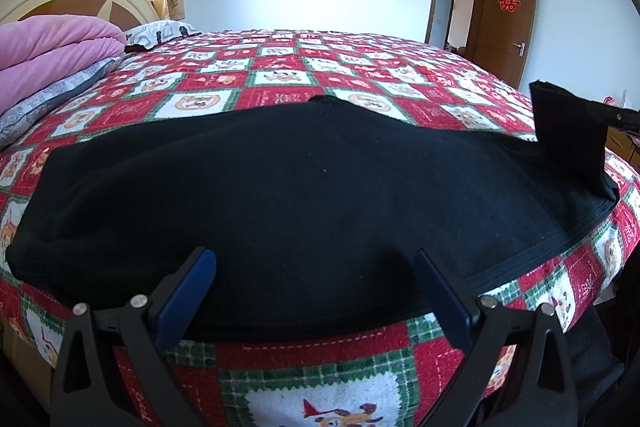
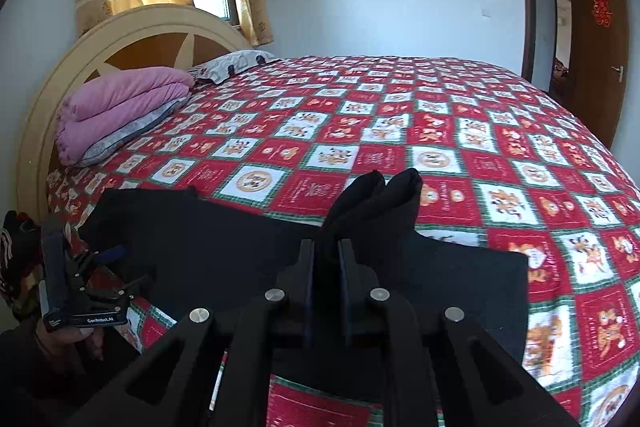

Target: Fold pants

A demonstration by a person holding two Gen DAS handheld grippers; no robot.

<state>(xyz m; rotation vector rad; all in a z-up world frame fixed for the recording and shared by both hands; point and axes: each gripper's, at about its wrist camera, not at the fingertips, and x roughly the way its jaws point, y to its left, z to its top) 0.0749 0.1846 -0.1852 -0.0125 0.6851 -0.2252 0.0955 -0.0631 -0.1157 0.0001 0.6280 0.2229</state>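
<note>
The black pants (image 1: 312,183) lie spread flat along the near edge of the bed (image 1: 360,75), on a red, white and green checked bedspread (image 2: 400,131). Their long hem runs just inside the near edge of the mattress, leaving a narrow strip of checked cloth between the fabric and the drop-off. Beyond the pants the bedspread stretches bare toward the far wall and the open brown door (image 2: 596,55), so most of the bed's surface is free. At the head end, well apart from the pants, a folded pink quilt (image 2: 120,107) and a patterned pillow (image 2: 232,63) rest against the rounded headboard (image 2: 100,39).

The left gripper (image 1: 314,267) hovers low at the near hem with its blue-padded fingers (image 1: 192,287) spread wide; the black fabric lies between and just ahead of them, and nothing is pinched. In the right wrist view this gripper sits at the far left, near the waist end of the pants, held by a hand (image 2: 68,339).

The right gripper (image 2: 326,255) has its fingers pressed nearly together, pinching a bunched end of the pants that rises in two dark lobes above the tips. That held end is lifted clear of the bedspread, while the rest of the garment lies flat below it. In the left wrist view the raised flap stands at the right edge of the bed.
</note>
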